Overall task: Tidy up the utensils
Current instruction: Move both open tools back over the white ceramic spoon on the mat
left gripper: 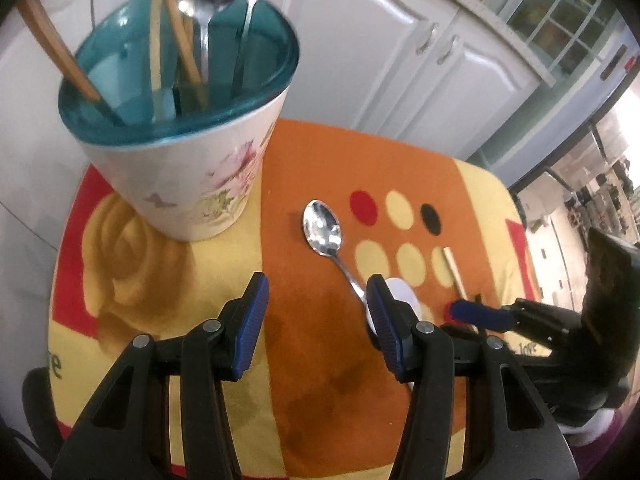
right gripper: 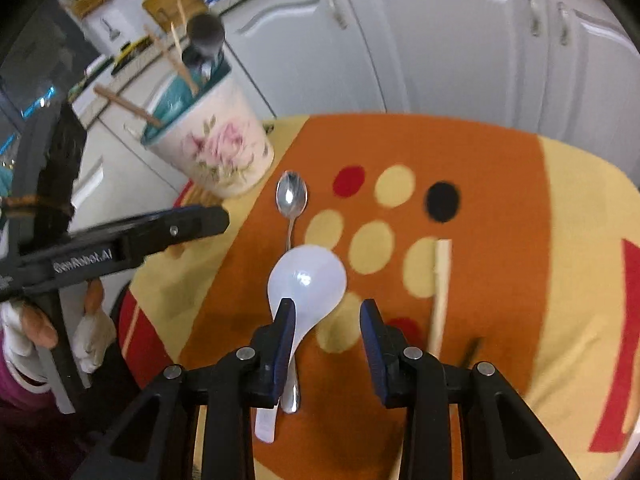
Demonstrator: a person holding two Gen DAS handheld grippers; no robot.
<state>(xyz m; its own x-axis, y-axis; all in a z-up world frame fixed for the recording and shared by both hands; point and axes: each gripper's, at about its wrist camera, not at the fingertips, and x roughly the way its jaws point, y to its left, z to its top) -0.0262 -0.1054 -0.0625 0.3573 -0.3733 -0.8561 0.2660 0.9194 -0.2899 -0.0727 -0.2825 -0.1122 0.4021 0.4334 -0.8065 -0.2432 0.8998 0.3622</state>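
Two views split the scene between us: our left wrist camera looks down into the floral cup [left gripper: 188, 136], at the far left of the patterned mat [left gripper: 312, 160], where wooden sticks and metal spoons stand, their tops cut off by the frame. Our left gripper [left gripper: 316, 312] hangs with jaws wide apart and empty, its right finger hiding most of the white plastic spoon [left gripper: 404, 292]. Only the right wrist view shows that spoon [right gripper: 306, 276] whole, its bowl lying over the handle of the metal spoon [right gripper: 292, 196] at mid-mat. Our right gripper [right gripper: 326, 332] is also spread and holding nothing, left finger just over the white handle. Right of it lies a pale wooden stick [right gripper: 440, 292], its near end blurred.
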